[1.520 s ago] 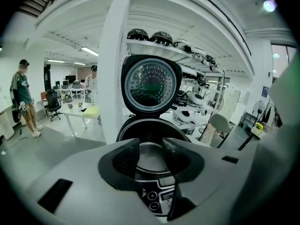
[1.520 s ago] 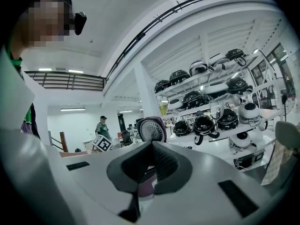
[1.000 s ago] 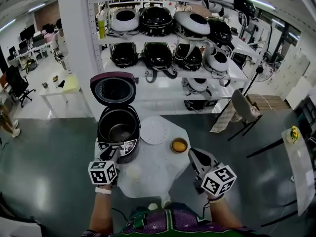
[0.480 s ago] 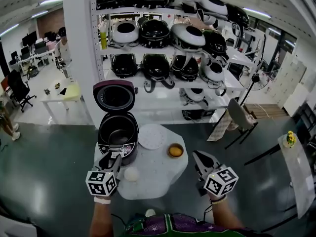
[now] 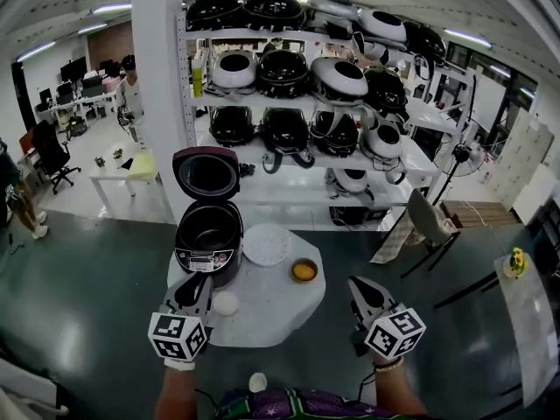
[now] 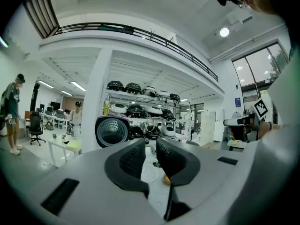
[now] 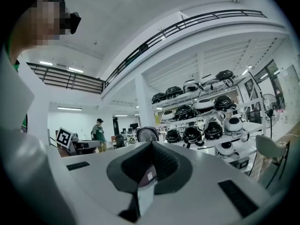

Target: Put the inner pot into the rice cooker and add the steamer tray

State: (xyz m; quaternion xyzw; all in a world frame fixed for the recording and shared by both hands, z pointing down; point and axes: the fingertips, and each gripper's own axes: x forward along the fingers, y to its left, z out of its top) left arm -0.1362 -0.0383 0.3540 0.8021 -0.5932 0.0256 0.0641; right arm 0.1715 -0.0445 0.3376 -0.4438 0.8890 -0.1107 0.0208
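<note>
The black rice cooker (image 5: 208, 239) stands at the left of the round white table (image 5: 262, 318), its lid (image 5: 206, 173) up and a dark pot inside. To its right on the table lies the white round steamer tray (image 5: 265, 244). My left gripper (image 5: 199, 280) hovers before the cooker, apart from it. Its jaws have just been closing and stand open by a narrow gap (image 6: 150, 149) with nothing between them. Off the table's right edge, my right gripper (image 5: 357, 283) is shut and empty (image 7: 151, 161). The cooker lid (image 6: 111, 131) shows beyond the left jaws.
A small orange bowl (image 5: 304, 271) and a white round piece (image 5: 226, 303) sit on the table. Behind it are shelves of rice cookers (image 5: 289, 86) and a white pillar (image 5: 157, 77). A chair (image 5: 429, 221) stands to the right, and people (image 5: 131, 86) at the back left.
Both grippers have drawn back from the cooker toward me and risen. The left jaws have narrowed. The head view has lifted, so the table looks smaller and farther.
</note>
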